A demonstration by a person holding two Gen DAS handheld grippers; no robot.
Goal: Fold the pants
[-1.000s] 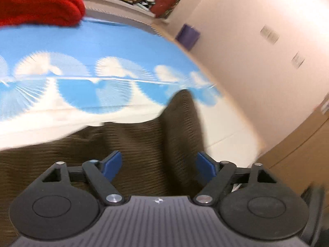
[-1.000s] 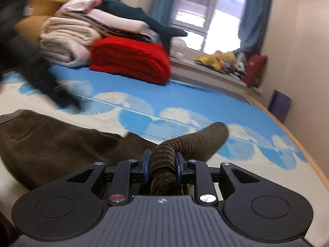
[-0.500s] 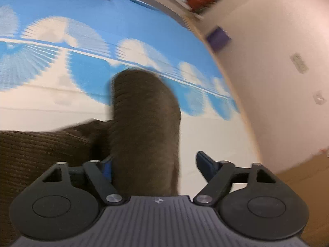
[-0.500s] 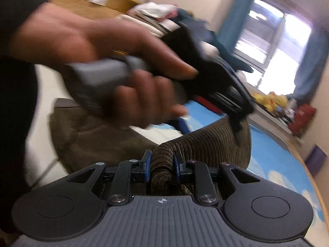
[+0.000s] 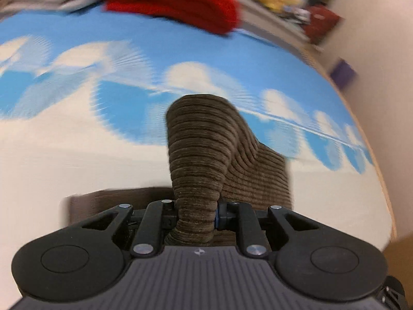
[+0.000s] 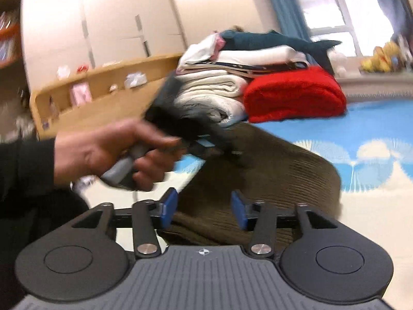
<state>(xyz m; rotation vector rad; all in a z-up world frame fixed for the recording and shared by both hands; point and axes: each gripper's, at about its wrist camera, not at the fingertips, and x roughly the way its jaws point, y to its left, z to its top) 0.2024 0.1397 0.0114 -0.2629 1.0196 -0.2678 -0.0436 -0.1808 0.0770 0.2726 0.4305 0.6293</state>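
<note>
Fingers of left gripper (image 5: 196, 213) just closed, clamped on a bunched fold of brown corduroy pants (image 5: 206, 155), centre frame over the blue-and-white bed (image 5: 77, 170). Right gripper (image 6: 204, 210) fingers just opened, apart, pants lying loose between them.

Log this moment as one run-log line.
left gripper: just closed on pants | right gripper: just opened, pants released | pants bunched on bed

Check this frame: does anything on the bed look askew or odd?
Only the brown corduroy pants: not flat, bunched into a hump and pinched in the left gripper, whose jaws have just closed on the fabric. The right gripper has just opened, gripping nothing.
</note>
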